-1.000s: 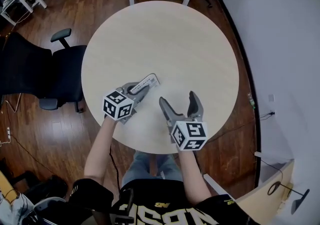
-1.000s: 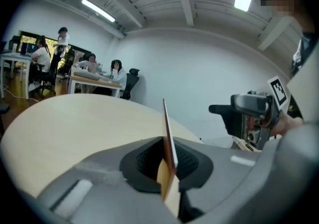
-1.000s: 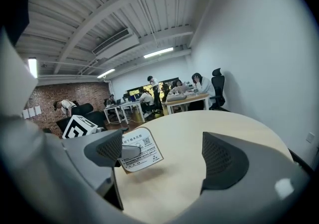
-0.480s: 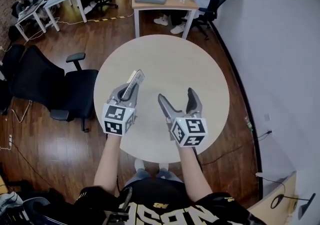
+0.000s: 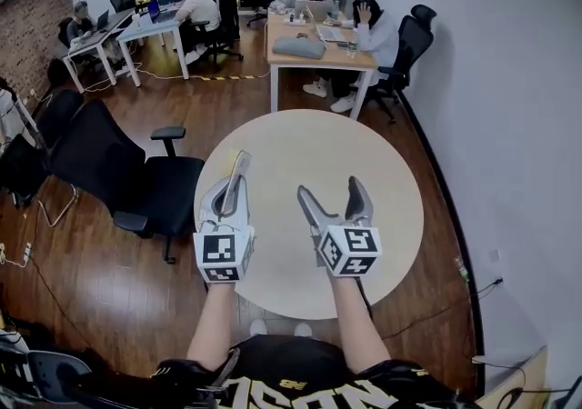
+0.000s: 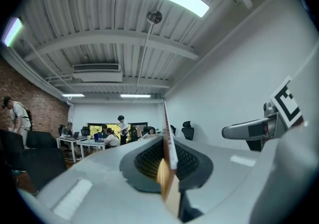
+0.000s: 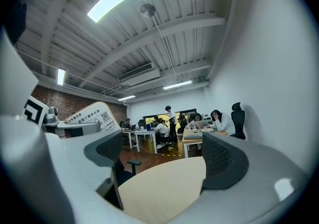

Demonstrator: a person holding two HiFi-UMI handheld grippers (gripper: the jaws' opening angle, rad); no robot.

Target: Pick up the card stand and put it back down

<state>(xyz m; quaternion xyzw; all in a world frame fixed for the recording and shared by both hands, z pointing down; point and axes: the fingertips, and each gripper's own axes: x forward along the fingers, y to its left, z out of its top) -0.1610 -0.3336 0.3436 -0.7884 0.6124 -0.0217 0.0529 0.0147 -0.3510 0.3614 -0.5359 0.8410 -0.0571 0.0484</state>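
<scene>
Office, rows of desks (image 5: 318,59), swivel chairs (image 5: 109,162), seated people (image 5: 373,32)

The head view looks steeply down from above the round table (image 5: 382,162). Both gripper views ride low, facing far and tilted toward the ceiling (image 6: 124,44). All three share the far desks (image 5: 318,48).
</scene>
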